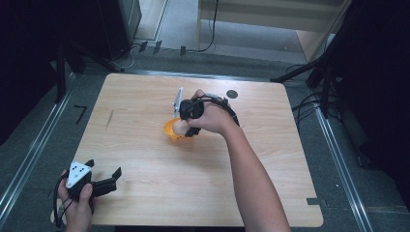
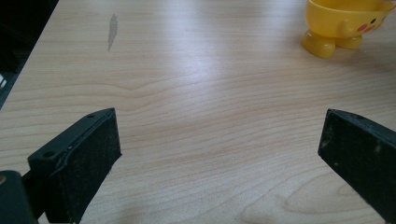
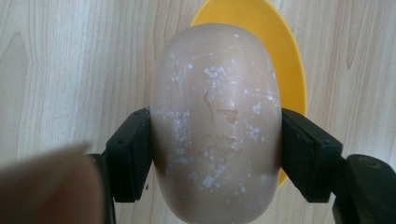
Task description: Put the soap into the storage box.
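A tan egg (image 3: pixel 215 126) with white specks is clamped between the two black jaws of my right gripper (image 3: pixel 215 151), which points down over a yellow egg cup (image 3: pixel 280 51). In the high view the right gripper (image 1: pixel 186 126) holds the egg (image 1: pixel 180 127) just above the yellow cup (image 1: pixel 170 131) near the table's middle. The left gripper view has the cup (image 2: pixel 343 23) at its top right, standing on small feet, with a cartoon face. My left gripper (image 1: pixel 104 180) rests at the table's front left corner, jaws wide apart with nothing between them (image 2: pixel 217 154).
The wooden table (image 1: pixel 145 159) has a grey smear (image 1: pixel 109 119) at its left side and a dark round spot (image 1: pixel 232 94) near the back edge. Cables and dark stands surround the table on the floor.
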`<state>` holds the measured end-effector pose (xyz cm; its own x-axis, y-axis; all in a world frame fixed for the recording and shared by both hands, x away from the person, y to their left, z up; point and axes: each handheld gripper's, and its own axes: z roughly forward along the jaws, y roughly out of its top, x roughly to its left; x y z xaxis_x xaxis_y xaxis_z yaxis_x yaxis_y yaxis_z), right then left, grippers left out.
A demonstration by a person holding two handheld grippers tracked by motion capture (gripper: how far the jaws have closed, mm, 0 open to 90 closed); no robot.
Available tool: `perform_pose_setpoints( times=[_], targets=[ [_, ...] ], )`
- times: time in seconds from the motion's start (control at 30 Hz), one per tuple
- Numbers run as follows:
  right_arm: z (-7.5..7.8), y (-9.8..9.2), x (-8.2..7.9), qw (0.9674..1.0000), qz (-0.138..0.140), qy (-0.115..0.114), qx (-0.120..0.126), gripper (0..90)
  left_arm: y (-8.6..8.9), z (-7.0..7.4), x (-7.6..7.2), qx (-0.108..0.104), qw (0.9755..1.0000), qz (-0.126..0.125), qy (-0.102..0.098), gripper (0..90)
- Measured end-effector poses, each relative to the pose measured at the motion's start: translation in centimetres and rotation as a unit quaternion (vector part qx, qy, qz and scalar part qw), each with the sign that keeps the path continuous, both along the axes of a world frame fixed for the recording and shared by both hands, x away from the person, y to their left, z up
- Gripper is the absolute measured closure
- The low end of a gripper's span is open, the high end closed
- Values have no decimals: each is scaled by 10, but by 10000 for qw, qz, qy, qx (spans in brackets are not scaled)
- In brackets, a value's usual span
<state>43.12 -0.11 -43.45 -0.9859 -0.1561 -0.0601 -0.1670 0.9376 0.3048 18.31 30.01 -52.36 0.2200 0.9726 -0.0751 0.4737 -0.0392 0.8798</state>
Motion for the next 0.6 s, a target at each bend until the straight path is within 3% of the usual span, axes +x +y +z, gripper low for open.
perform_pose_setpoints(
  times=[0.37, 0.6],
  targets=[
    [-2, 11, 11, 9997, -20, 75, -221, 331, 0, 0, 0, -6, 10000, 6, 4, 0],
    [-4, 15, 13, 9998, -17, 67, -210, 331, 0, 0, 0, -28, 10000, 8, -3, 0]
  ],
)
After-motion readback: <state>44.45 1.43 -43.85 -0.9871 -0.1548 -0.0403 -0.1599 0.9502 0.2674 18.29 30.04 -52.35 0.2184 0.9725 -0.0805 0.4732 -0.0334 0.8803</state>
